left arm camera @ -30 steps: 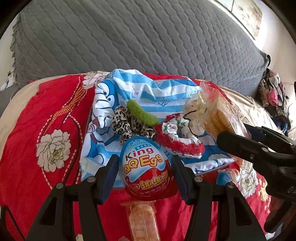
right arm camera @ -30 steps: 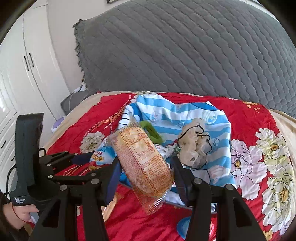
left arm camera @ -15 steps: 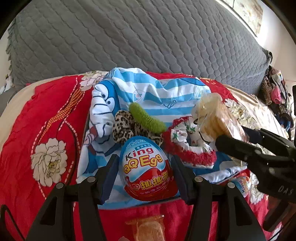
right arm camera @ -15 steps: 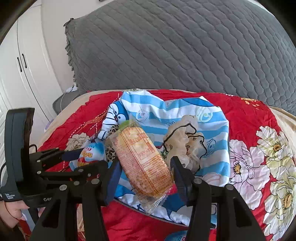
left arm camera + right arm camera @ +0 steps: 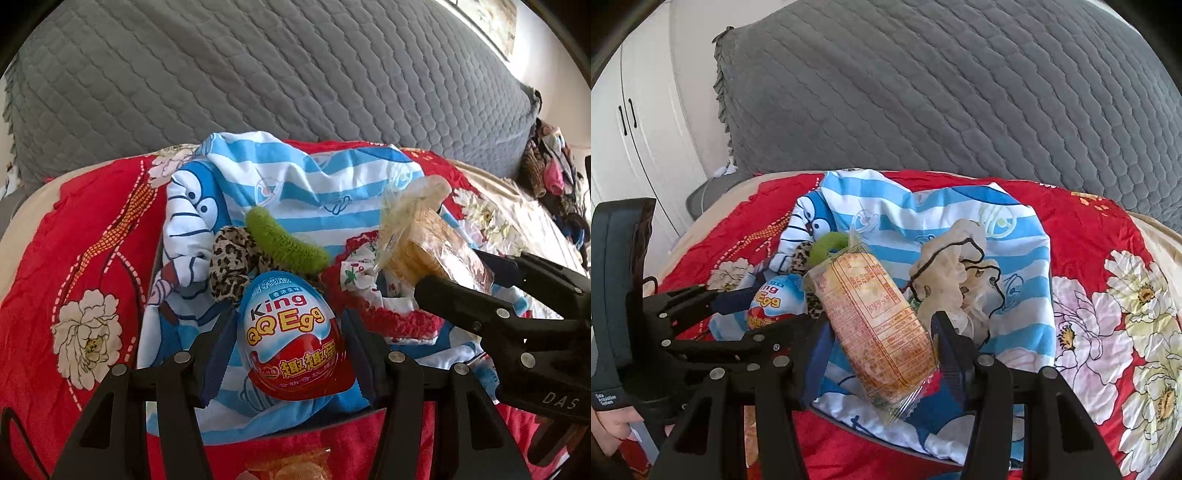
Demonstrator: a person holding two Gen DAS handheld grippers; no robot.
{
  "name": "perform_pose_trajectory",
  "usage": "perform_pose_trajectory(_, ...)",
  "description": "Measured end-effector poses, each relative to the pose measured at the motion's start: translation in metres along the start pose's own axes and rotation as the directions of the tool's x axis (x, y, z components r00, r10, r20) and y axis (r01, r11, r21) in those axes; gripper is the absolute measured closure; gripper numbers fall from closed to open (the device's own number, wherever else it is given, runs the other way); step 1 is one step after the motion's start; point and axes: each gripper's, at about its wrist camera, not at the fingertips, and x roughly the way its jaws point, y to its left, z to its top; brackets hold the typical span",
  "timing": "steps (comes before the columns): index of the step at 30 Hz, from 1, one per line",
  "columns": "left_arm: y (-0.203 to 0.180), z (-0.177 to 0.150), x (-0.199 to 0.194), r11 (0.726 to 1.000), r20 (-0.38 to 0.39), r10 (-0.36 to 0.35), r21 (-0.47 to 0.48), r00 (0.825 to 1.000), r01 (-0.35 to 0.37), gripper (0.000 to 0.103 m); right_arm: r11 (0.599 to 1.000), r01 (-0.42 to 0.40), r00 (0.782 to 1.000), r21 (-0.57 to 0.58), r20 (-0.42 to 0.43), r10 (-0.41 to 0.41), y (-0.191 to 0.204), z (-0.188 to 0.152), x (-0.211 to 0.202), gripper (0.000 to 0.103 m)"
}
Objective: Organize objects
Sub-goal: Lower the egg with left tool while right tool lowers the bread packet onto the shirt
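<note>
As both loads have sunk, the striped cloth looms nearer.

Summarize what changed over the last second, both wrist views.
Both grippers came forward and down over the striped cloth: it looms larger, and the loose snack pack at the left view's bottom edge has nearly slid out of frame. Nothing grasped or released. Left gripper still clamps the King QQ Egg; right gripper still clamps the biscuit pack.

The egg and the wrapped snack were carried farther in, from above the red blanket to above the striped cloth.
</note>
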Motion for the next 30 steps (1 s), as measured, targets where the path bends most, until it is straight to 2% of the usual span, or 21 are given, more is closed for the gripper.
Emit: perform_pose_trajectory(30,-0.003,0.002,0.018,1.000,-0.028,0.018,0.004,0.999,-0.018,0.043,0.995,0.074,0.995,0.070,-0.067,-0.070,-0.021,-0.012,0.027,0.049)
